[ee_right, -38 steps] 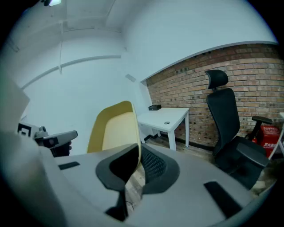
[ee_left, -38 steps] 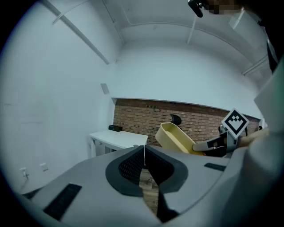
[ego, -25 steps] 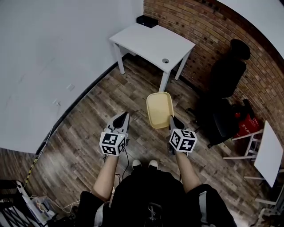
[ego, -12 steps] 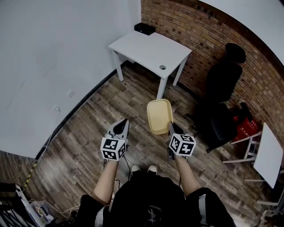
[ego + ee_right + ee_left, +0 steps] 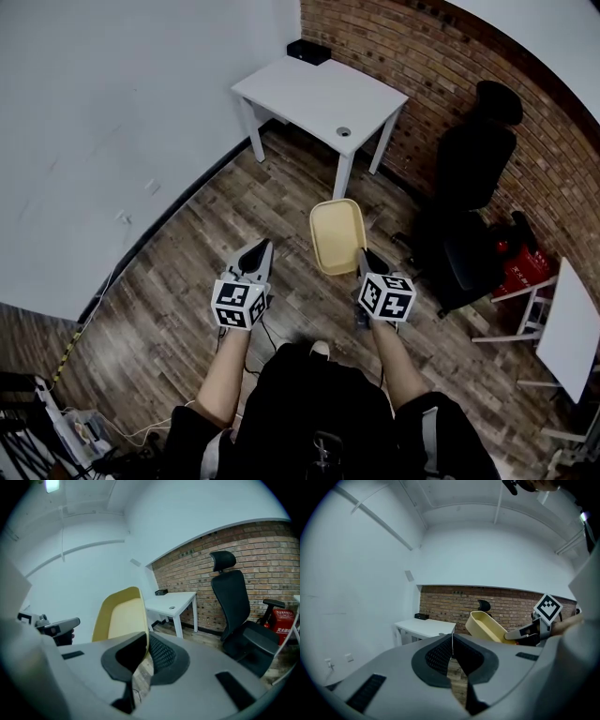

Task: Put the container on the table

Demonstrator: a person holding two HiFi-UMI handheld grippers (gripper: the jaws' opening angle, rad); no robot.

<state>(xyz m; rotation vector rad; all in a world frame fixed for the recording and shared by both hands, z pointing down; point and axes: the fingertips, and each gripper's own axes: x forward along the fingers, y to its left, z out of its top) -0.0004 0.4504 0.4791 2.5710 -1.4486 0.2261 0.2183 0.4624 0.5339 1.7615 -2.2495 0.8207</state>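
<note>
A pale yellow container [image 5: 337, 234] hangs in the air above the wood floor, held by its near rim in my right gripper [image 5: 364, 258], which is shut on it. In the right gripper view the container [image 5: 121, 616] rises just past the jaws, its rim pinched between them. My left gripper [image 5: 255, 255] is shut with nothing in it, level with the right one and a little to its left. The left gripper view shows the container [image 5: 487, 626] off to the right. The white table [image 5: 321, 94] stands ahead by the brick wall.
A small black box [image 5: 308, 52] sits on the table's far corner. A black office chair [image 5: 466, 206] stands right of the table, with a red object [image 5: 518, 264] and a white folding table [image 5: 565, 330] further right. A white wall [image 5: 112, 122] runs along the left.
The view has shifted slightly as the person steps over the floor; the table sits about as far ahead as before. Both grippers keep their pose, the right still holding the container.
</note>
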